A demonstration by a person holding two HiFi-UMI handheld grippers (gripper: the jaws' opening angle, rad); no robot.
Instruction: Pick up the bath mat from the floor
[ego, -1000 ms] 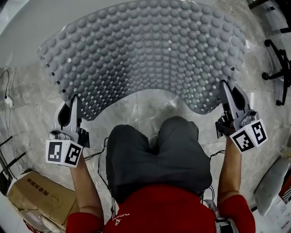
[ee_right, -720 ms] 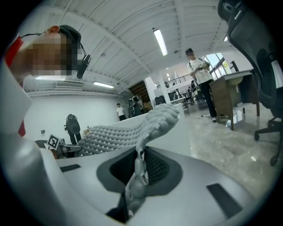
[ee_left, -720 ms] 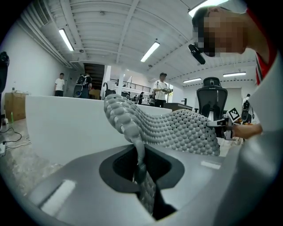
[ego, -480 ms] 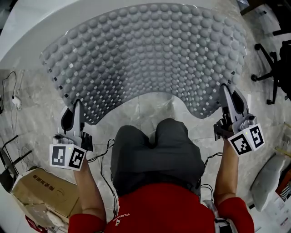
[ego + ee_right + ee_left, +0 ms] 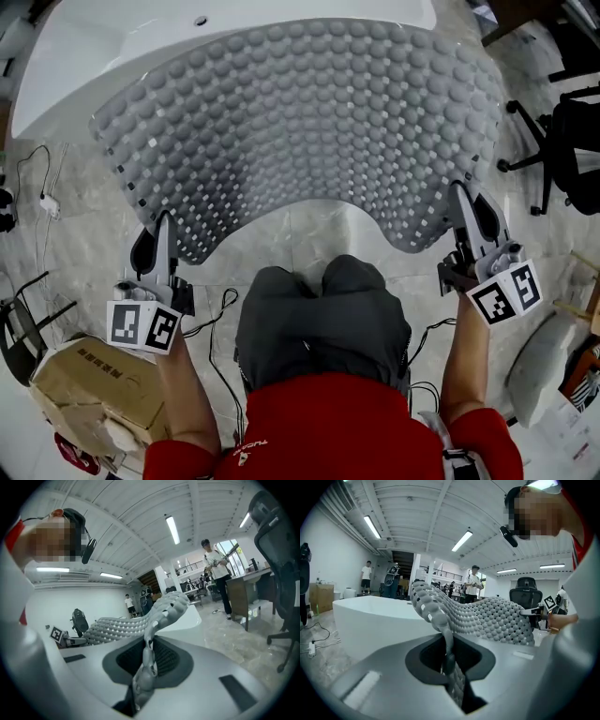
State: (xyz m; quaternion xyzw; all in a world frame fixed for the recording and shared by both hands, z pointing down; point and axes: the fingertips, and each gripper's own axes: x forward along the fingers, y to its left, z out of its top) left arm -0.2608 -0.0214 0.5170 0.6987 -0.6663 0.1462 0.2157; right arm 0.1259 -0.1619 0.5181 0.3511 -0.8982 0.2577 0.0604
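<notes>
A grey bath mat (image 5: 300, 131) studded with round bumps hangs spread out in the air between my two grippers, its far edge over a white bathtub (image 5: 84, 56). My left gripper (image 5: 159, 225) is shut on the mat's near left corner (image 5: 447, 653). The right gripper (image 5: 461, 195) is shut on the near right corner (image 5: 146, 660). In both gripper views the mat (image 5: 487, 616) runs from the closed jaws out toward the other gripper. The mat (image 5: 122, 625) sags in the middle above the person's knees.
A marble-patterned floor (image 5: 66, 234) lies below. A cardboard box (image 5: 84, 384) sits at the lower left, cables (image 5: 42, 202) at the left, an office chair (image 5: 562, 131) at the right. Several people (image 5: 473, 583) stand far back in the hall.
The mat and both grippers have kept their hold. The head view has shifted, showing more of the bathtub at the top and the chair at the right.
</notes>
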